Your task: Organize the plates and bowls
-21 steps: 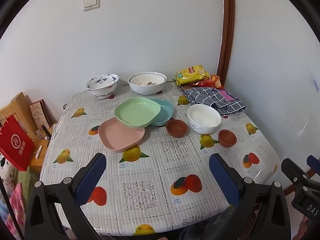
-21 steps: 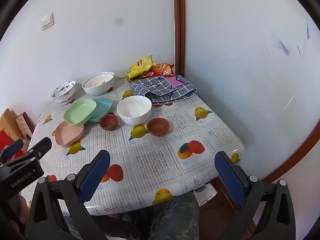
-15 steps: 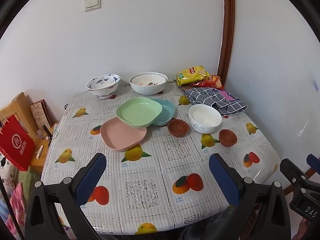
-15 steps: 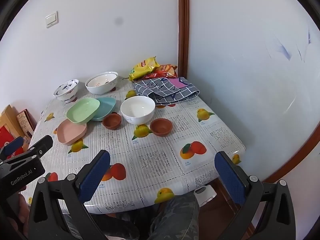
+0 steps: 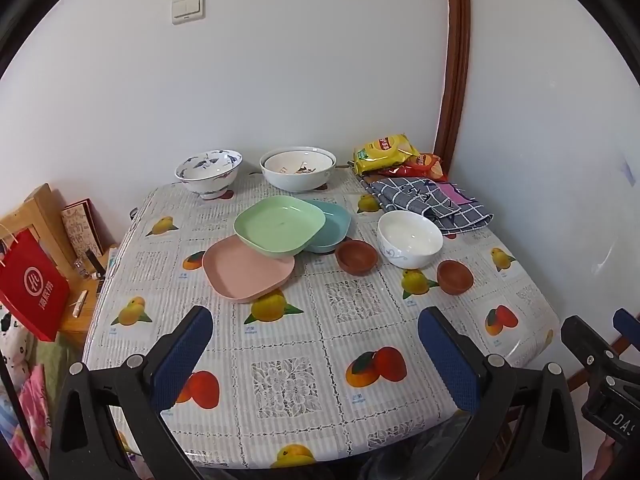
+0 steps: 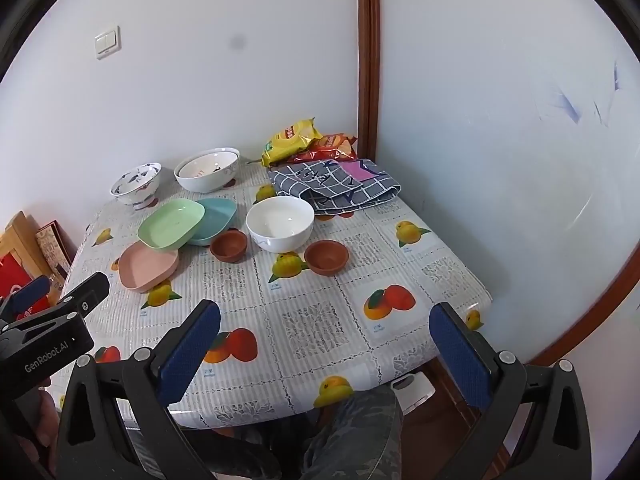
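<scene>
Left wrist view: left gripper [image 5: 312,354] spread wide, holding nothing, above the near edge of the fruit-print tablecloth table [image 5: 304,344].
Right wrist view: right gripper [image 6: 326,346] likewise gaping, holding nothing.
Middle: pink square plastic plate [image 5: 246,270], green square plate [image 5: 278,227] overlapping it and the teal square plate [image 5: 334,228]; two small brown bowls [image 5: 356,256] [image 5: 455,277] flank a white bowl [image 5: 410,239].
Far: blue-patterned bowl [image 5: 209,172], large white bowl [image 5: 298,168] by the wall.
</scene>
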Available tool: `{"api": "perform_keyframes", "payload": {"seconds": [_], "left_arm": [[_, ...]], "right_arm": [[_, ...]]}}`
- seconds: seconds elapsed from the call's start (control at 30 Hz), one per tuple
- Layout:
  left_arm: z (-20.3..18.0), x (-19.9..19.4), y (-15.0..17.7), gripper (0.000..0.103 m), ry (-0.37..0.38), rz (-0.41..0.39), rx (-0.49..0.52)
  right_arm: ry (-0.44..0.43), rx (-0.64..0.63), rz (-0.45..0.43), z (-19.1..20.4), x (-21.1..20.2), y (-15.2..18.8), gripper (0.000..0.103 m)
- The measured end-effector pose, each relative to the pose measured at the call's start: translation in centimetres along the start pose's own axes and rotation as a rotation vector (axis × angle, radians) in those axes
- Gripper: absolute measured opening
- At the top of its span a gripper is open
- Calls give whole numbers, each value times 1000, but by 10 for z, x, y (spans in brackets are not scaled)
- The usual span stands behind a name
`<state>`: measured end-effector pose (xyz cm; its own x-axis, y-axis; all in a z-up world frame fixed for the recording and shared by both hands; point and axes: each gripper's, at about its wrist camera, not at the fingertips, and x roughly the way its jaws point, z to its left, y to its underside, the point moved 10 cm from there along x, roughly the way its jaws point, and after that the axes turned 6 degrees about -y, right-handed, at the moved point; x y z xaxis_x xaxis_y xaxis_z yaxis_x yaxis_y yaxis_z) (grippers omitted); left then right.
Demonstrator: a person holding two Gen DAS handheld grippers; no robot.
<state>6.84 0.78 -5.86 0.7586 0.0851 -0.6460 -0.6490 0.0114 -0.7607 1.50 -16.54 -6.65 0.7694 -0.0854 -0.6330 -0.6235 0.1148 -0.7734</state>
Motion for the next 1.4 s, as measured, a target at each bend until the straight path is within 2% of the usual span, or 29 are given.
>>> {"api": "perform_keyframes", "payload": {"seconds": [1.4], "left_arm": [[10, -5, 1, 103, -15, -5, -11]], "right_arm": [[-26, 10, -39, 12, -12, 1, 103]]}}
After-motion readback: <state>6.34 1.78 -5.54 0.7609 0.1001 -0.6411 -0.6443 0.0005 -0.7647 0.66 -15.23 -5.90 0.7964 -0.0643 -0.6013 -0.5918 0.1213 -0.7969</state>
